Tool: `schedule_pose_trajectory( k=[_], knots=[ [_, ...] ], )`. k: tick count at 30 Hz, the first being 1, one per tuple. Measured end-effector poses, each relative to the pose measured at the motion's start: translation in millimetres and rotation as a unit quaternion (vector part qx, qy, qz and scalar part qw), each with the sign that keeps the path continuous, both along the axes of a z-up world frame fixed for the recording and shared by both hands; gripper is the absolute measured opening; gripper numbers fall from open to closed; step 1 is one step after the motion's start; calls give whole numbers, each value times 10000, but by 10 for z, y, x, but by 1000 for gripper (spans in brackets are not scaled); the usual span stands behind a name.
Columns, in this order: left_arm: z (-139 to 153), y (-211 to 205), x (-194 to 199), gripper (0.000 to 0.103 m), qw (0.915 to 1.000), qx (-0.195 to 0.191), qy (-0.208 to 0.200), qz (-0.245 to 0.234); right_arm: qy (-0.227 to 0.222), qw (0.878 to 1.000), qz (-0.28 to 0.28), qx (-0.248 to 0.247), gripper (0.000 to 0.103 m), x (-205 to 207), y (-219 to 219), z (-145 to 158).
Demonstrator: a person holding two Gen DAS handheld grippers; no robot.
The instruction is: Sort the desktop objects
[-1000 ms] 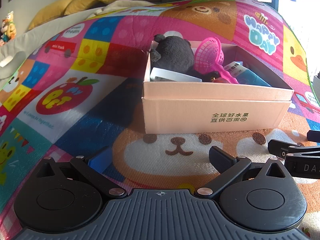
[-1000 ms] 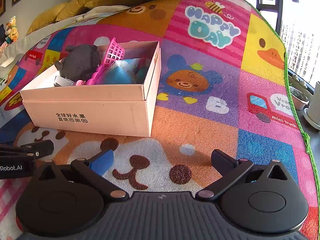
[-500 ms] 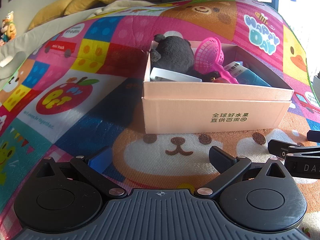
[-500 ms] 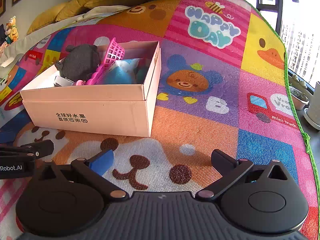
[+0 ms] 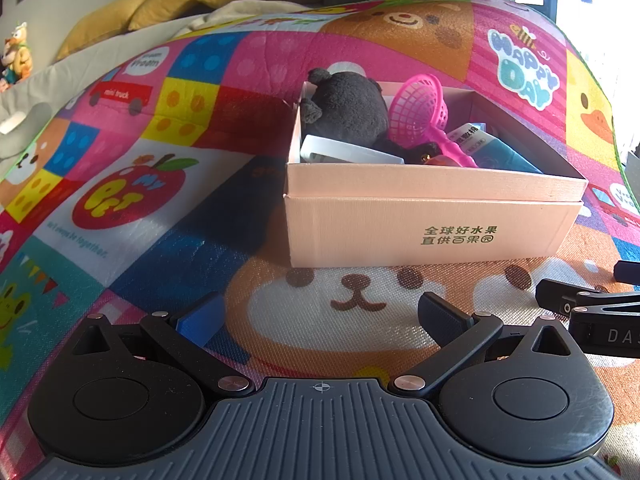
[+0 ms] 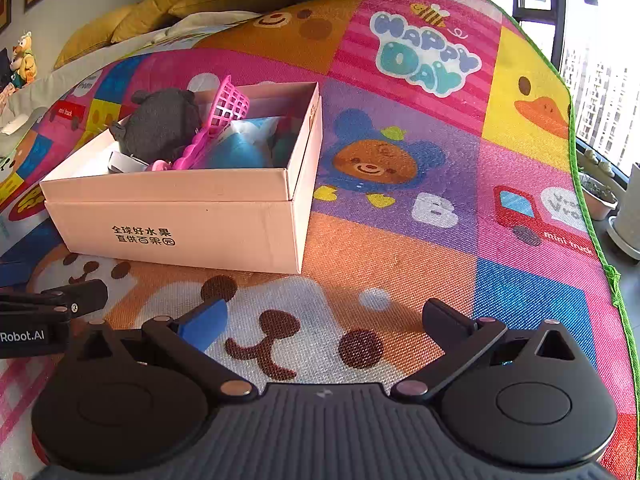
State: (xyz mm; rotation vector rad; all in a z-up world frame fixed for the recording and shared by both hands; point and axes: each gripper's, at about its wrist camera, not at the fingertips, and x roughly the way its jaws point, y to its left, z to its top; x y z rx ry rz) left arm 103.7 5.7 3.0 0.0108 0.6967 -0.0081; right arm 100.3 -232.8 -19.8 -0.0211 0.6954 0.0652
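A pink cardboard box (image 5: 432,224) stands on the colourful play mat; it also shows in the right wrist view (image 6: 180,216). Inside lie a dark grey plush toy (image 5: 348,110), a pink toy net scoop (image 5: 420,114), a white flat item (image 5: 348,152) and blue packets (image 5: 496,152). The plush (image 6: 160,124), the scoop (image 6: 224,114) and a blue packet (image 6: 240,148) show in the right wrist view too. My left gripper (image 5: 320,316) is open and empty, low over the mat in front of the box. My right gripper (image 6: 324,320) is open and empty, to the right of the box's front corner.
The play mat (image 6: 400,240) covers the surface and ends at a green edge (image 6: 600,240) on the right. Yellow cushions (image 5: 172,4) lie at the back. Plant pots (image 6: 600,200) stand beyond the mat by the window. The right gripper's finger (image 5: 580,300) pokes in beside the left one.
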Motion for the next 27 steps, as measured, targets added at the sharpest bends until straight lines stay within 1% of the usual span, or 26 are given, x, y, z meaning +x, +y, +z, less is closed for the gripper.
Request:
schedule_pose_trajectory(
  k=[27],
  knots=[
    [1, -12, -3, 103, 10000, 13, -6, 3, -1, 10000, 0, 2, 103, 3, -6, -2]
  ],
)
